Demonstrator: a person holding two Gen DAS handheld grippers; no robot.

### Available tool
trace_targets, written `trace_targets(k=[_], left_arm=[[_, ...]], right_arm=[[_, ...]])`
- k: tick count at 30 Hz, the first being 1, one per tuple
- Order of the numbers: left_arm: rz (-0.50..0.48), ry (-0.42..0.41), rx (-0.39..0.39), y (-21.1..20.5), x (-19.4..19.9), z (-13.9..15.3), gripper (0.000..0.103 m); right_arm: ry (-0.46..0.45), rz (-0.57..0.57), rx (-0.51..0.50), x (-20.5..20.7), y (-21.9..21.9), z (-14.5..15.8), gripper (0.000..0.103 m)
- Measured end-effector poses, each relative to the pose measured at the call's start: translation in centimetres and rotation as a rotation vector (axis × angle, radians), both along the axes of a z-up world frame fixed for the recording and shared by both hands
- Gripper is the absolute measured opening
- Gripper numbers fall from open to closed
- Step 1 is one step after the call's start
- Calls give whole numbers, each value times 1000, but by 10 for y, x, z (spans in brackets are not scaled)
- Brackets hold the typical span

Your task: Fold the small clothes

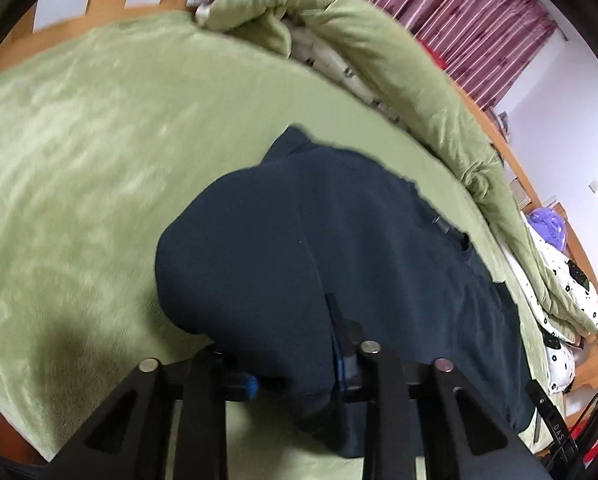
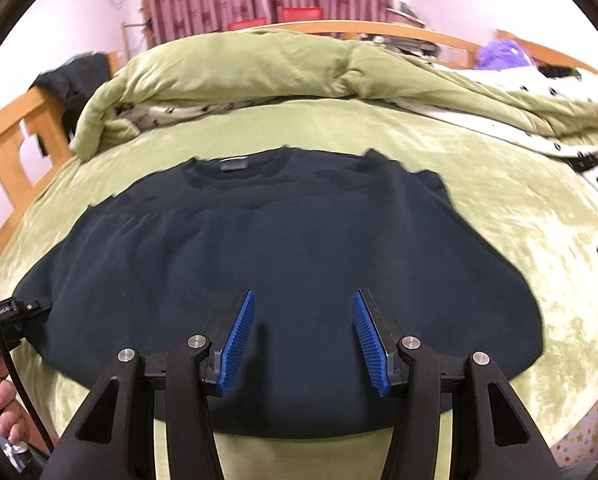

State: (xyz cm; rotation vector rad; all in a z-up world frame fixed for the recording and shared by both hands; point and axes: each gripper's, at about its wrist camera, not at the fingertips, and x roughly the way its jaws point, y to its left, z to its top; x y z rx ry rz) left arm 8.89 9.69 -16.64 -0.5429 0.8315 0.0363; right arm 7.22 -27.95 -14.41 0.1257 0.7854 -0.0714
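- Your right claw (image 2: 303,340) hangs with its blue pads (image 2: 239,340) spread wide and nothing between them, just above the near hem of the dark navy shirt (image 2: 283,248).
- Your left claw (image 1: 299,376) is closed on a bunch of that same shirt (image 1: 339,240); cloth drapes over its jaws and hides most of the blue pads, so you can only see a sliver of them.
- Ahead of your right claw the shirt lies spread nearly flat on the green bed cover (image 2: 519,184), collar and label (image 2: 233,164) at the far end, hem nearest you.
- To the left of that claw the left-hand gripper meets the shirt's edge, which looks like the side or sleeve you are lifting.
- Judged from this, no fold is finished: the body is still one full layer, with both sides out.
- Left to do, most likely: bring the pinched side across the middle, match it from the other side, then fold hem toward collar.
- Beyond the shirt, the rolled green quilt (image 2: 259,68) sits well clear of your working area.
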Motion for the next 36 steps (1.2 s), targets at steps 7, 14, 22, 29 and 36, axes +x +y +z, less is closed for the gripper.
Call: trace_targets(k=[7,14,22,29,36], left_arm=[[-72,-150,107,-52,2,65,20],[-232,-258,154,-135,10,112,18],[-492,-243,211,-250,7,82,18],[-603,-111,274,-287,-7,20,19],[-603,-117,341,-272,-18,36,42]], right_arm=[[-45,-133,39,-8,-70,4,51],[-47,-244,171,-26,-139,-6,51],[-57,-317,216,-46,-181,-8,51],[-66,-284,197,-47,-175,-2,51],[-68,-185,143,-42,-137,7,51]])
